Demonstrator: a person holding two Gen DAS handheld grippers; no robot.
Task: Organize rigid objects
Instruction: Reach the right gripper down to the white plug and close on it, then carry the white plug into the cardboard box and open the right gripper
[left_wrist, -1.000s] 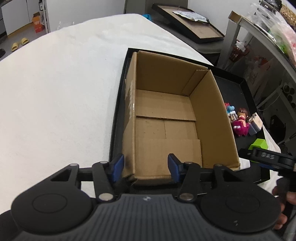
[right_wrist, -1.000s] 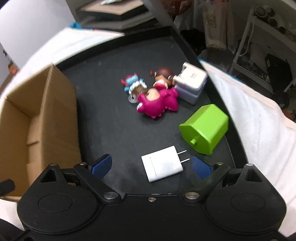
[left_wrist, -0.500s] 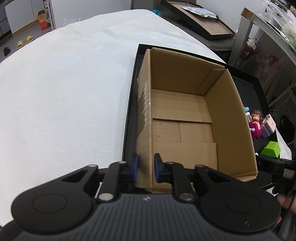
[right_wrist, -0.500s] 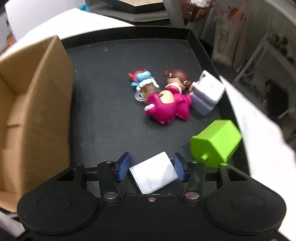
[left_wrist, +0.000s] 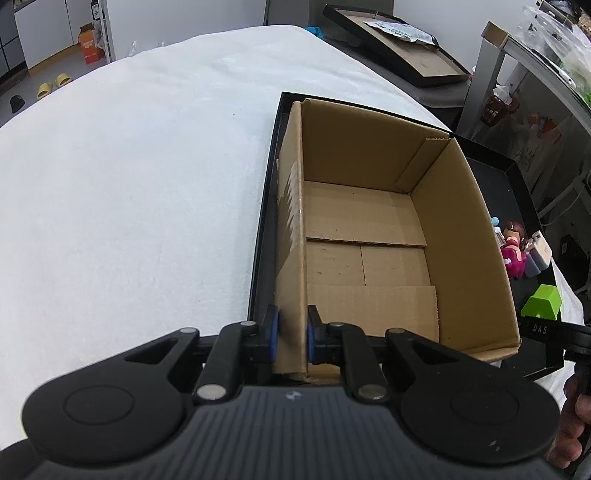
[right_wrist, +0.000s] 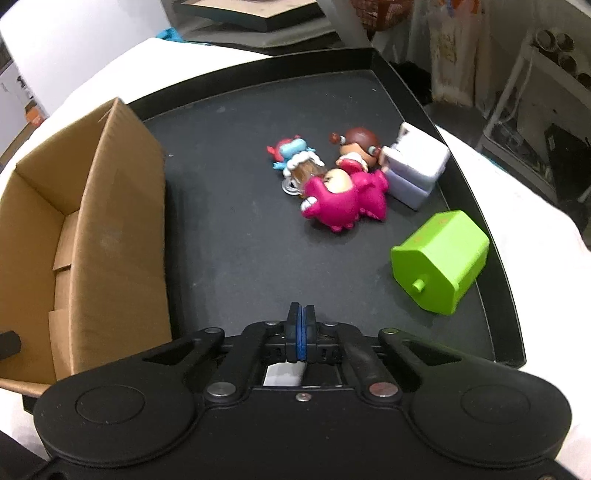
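Note:
An open, empty cardboard box (left_wrist: 369, 229) stands in the left part of a black tray (left_wrist: 264, 206). My left gripper (left_wrist: 291, 330) is shut on the near end of the box's left wall. In the right wrist view the box (right_wrist: 110, 221) is on the left. My right gripper (right_wrist: 301, 332) hangs low over the tray floor (right_wrist: 240, 240) with its blue pads pressed together. A white charger (right_wrist: 284, 373) shows just behind the pads, under the gripper body; whether it is held I cannot tell. A green block (right_wrist: 439, 258) lies to the right.
Beyond the gripper lie a pink figure (right_wrist: 343, 201), a blue-and-red figure (right_wrist: 291, 151), a brown-haired figure (right_wrist: 356, 142) and a white-lilac adapter (right_wrist: 417, 166). White cloth (left_wrist: 129, 184) covers the table left of the tray. A hand (left_wrist: 576, 424) shows at the right edge.
My left gripper closed on the box's left wall. My right gripper closed from wide open around the white charger to pads touching; the charger now shows behind them.

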